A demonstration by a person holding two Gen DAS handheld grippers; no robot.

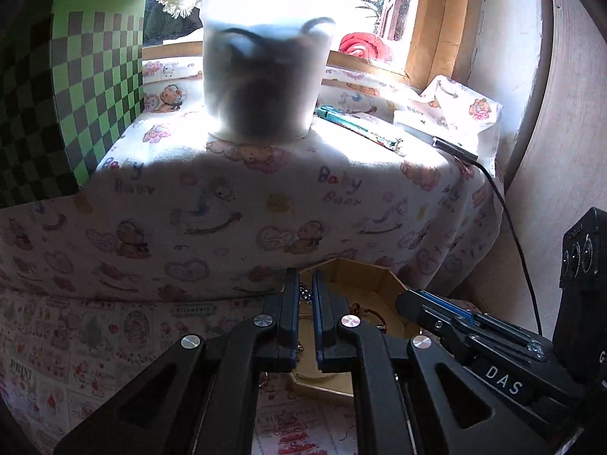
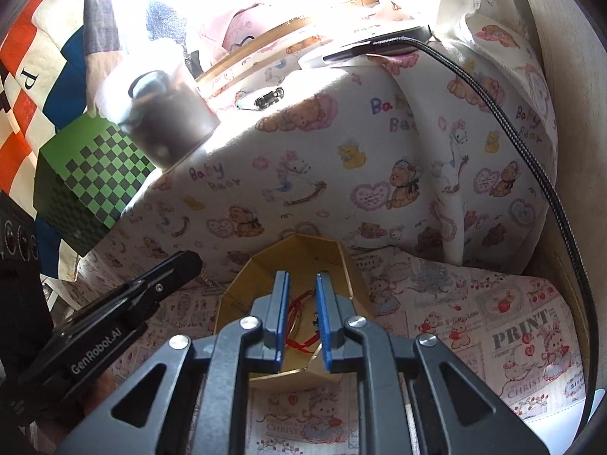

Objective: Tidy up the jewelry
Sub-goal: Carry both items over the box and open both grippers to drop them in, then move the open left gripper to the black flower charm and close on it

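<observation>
blurred dark contents of translucent jar

A home, likely a bedroom: baby-bear print cloth, sunny wooden window frame, phone charging cable

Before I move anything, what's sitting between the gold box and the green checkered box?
In the right wrist view, the left gripper reaches between gold box and green checkered box, over printed cloth.

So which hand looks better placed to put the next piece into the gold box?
Left, probably. The left gripper pinches a bead chain at the rim of the gold box. The right gripper hovers above a red bracelet already inside.
</observation>
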